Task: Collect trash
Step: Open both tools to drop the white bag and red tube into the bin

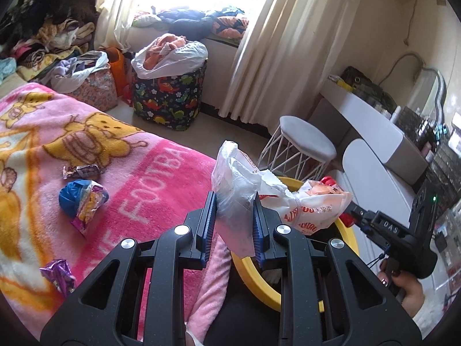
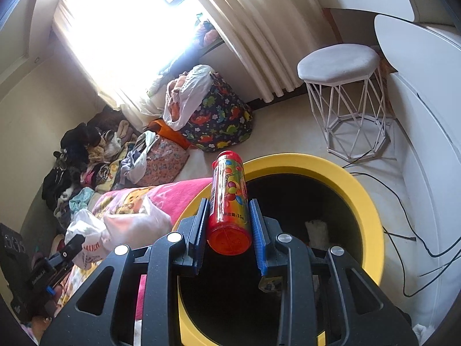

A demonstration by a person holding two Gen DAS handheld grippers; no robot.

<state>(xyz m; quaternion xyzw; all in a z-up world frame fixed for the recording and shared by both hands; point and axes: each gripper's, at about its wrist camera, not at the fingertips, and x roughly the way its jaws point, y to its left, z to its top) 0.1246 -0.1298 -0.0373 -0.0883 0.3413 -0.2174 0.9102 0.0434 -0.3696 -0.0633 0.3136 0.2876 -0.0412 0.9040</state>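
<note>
My left gripper (image 1: 234, 216) is shut on a crumpled white plastic bag (image 1: 236, 178) with red print. It holds the bag over the near edge of a yellow-rimmed black bin (image 1: 260, 284) beside the bed. My right gripper (image 2: 229, 222) is shut on a red candy tube (image 2: 229, 199), held over the bin's yellow rim (image 2: 363, 201). Something white lies deep inside the bin. In the right wrist view the left gripper (image 2: 73, 246) and its bag (image 2: 126, 225) sit at the lower left. Loose wrappers lie on the pink blanket (image 1: 161, 178): a blue and purple one (image 1: 82, 201), a small purple one (image 1: 80, 170) and another purple one (image 1: 59, 274).
A white wire-frame stool (image 2: 343, 66) stands past the bin, with a white dresser (image 1: 374, 121) to its right. Black cables (image 2: 403, 225) trail on the floor. A dinosaur-print basket (image 1: 170, 98) stuffed with clothes stands under the window, and piled clothes (image 1: 49, 28) sit at the far left.
</note>
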